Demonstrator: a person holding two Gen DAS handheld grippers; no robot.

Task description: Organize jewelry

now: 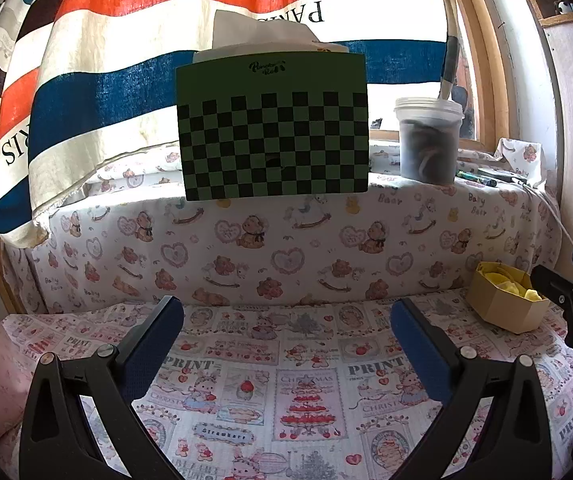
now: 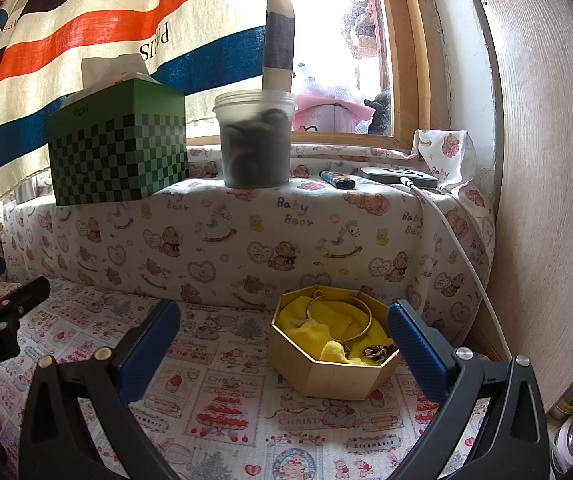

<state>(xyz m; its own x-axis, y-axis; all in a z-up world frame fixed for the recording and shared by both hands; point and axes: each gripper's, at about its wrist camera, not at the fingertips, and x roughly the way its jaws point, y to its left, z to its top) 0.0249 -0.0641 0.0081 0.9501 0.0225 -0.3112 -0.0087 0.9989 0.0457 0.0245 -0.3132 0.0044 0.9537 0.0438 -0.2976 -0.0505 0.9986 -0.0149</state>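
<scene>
Lying in the octagonal box (image 2: 334, 376), bangle (image 2: 340, 320) just beyond both grippers' wide-spread, empty fingers (image 2: 418, 356).

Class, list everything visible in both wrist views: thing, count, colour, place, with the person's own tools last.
Jewelry box: one, gold octagon, yellow cloth inside, on printed tablecloth.
Bangle: one, gold, inside box.
Small trinket: one, gold, box's front corner.
Tissue box: one, green checkered, on ledge.
Plastic jar: one, translucent, dark contents, on ledge.
Lighter: one, dark, patterned, on ledge.
Charger: one, grey, white cable, on ledge.
Curtain: one, striped, behind ledge.
Left gripper: one, black and blue, jaws open.
Right gripper: one, same colours, jaws open before box.
</scene>
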